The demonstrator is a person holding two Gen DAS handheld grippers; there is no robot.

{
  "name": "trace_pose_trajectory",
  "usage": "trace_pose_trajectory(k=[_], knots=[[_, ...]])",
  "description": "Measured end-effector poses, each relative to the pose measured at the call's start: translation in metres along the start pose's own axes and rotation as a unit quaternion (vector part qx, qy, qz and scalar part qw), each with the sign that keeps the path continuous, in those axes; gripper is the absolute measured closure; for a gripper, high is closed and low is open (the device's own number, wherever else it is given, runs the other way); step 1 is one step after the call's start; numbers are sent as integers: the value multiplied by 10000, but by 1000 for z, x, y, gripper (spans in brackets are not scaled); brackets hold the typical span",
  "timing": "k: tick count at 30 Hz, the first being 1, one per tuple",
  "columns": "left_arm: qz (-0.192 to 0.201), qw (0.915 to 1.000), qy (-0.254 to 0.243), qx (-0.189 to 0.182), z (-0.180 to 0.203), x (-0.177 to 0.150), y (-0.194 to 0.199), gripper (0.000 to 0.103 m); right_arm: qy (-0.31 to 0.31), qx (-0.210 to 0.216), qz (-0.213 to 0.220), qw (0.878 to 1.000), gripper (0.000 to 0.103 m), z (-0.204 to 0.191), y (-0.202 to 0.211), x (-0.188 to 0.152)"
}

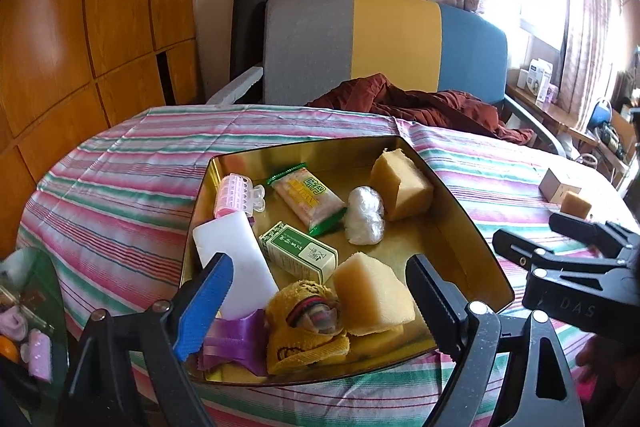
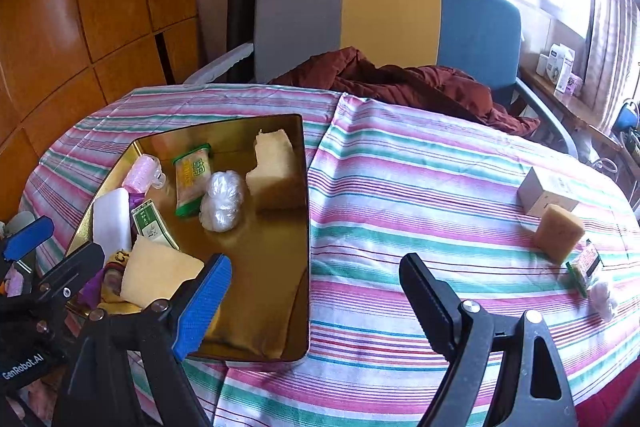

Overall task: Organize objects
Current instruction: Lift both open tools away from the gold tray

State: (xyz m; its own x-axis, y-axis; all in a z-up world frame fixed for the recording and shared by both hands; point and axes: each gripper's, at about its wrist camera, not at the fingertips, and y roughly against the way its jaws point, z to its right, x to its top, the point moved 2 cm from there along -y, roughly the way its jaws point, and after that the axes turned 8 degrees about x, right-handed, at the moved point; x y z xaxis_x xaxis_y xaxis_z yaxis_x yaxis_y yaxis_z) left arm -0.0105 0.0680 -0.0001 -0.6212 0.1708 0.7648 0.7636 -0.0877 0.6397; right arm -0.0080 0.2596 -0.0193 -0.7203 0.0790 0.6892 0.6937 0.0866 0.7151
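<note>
We log the gold tin (image 1: pixel 460 223), long axis running away from us, near edge hidden behind the left gripper (image 1: pixel 320 301), whose jaws, like the right gripper (image 2: pixel 316 301)'s, gape empty.

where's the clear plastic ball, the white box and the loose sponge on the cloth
clear plastic ball (image 2: pixel 222 201), right wrist view, middle
white box (image 2: pixel 547 190), right wrist view, top face
loose sponge (image 2: pixel 559 233), right wrist view, front face

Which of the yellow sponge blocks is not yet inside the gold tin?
The sponge block on the striped tablecloth, just in front of the small white box. The other two, one at the far corner and one near the grippers, lie inside the tin.
</note>
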Motion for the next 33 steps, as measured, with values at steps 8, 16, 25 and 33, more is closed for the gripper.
trace_pose_trajectory(k=[8,16,25,33], knots=[[69,9999,-141,47,5,0,2,14,-82,-41,5,10000,15,7,4,-2],[129,9995,-267,91,10,-1,5,14,-184,-89,5,9998,15,17,5,-4],[144,9994,-298,97,11,-2,5,14,-256,-171,-49,9995,15,28,6,-7],[142,9992,-349,110,14,-3,5,14,-395,-282,-134,9987,15,42,5,-14]])
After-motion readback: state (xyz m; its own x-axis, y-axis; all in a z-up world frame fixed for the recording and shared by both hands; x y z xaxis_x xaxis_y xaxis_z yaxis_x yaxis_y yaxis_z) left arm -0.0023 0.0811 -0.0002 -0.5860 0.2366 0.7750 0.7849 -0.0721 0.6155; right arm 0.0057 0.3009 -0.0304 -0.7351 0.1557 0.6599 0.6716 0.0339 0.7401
